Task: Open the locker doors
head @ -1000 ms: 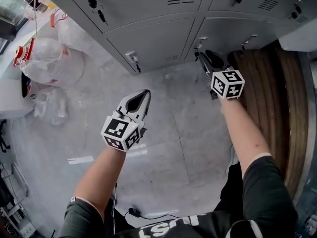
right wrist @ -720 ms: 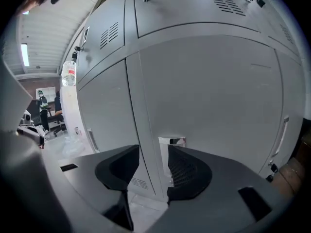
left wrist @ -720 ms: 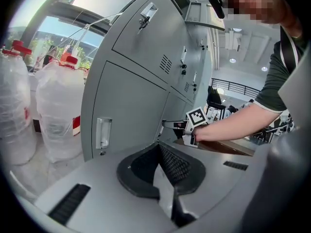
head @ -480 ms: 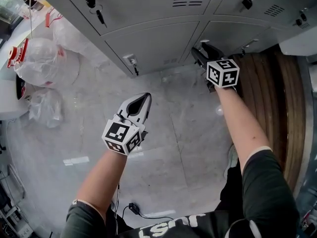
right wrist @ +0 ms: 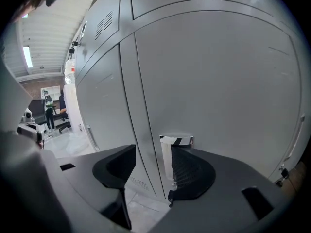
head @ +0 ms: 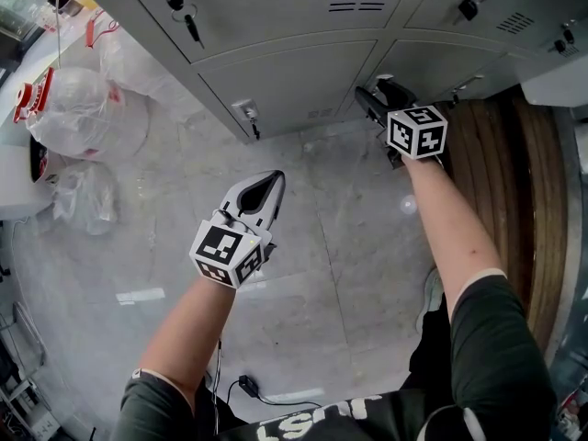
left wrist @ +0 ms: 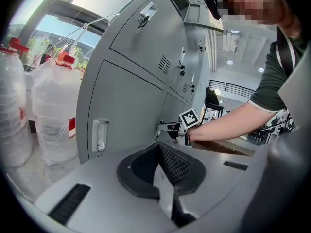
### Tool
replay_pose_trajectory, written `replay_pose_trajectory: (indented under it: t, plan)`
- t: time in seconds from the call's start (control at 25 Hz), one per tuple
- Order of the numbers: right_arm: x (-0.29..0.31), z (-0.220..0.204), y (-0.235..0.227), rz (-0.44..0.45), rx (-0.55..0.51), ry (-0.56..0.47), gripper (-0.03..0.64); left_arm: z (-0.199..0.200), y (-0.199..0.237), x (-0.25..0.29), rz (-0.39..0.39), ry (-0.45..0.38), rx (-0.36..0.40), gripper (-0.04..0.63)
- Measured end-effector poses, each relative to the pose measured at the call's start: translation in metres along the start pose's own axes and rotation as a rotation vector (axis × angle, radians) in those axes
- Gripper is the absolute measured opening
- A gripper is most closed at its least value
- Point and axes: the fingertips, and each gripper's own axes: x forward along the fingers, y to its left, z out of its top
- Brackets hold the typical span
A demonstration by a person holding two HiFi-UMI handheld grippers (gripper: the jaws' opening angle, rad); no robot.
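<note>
Grey lockers [head: 285, 72] fill the top of the head view, all doors shut. My right gripper [head: 372, 95] is at the lower middle door, open. In the right gripper view the door's chrome handle [right wrist: 166, 157] stands in the gap between the jaws, close against the right finger [right wrist: 192, 171], and my right gripper [right wrist: 151, 160] has not closed on it. My left gripper [head: 273, 180] hovers over the floor, shut and empty, pointing at the lower left door. That door's handle [left wrist: 99, 135] is well ahead of my left gripper [left wrist: 158, 147].
Bagged water bottles [head: 83, 108] sit at the left by a white table edge [head: 18, 196]. Keys hang from an upper locker lock [head: 179, 12]. Wooden boards [head: 514, 173] lie at the right. A cable [head: 276, 398] runs on the floor near the person's feet.
My right gripper has moved in closer to the lower middle door, so its handle now stands larger between the jaws. The left gripper has barely shifted.
</note>
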Motion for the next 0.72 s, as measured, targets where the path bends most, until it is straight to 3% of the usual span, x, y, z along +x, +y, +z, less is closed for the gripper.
replay_pose_trajectory:
  t: [0.4,0.72]
  plan:
    - [-0.014,-0.009,0.004,0.002,-0.044,0.010,0.235,-0.002,-0.013,0.008,-0.025,-0.008,-0.008,0.006]
    - [-0.029,-0.020,0.002,-0.132,-0.008,-0.025,0.207,-0.008,-0.018,0.006,-0.032,-0.002,-0.013,0.006]
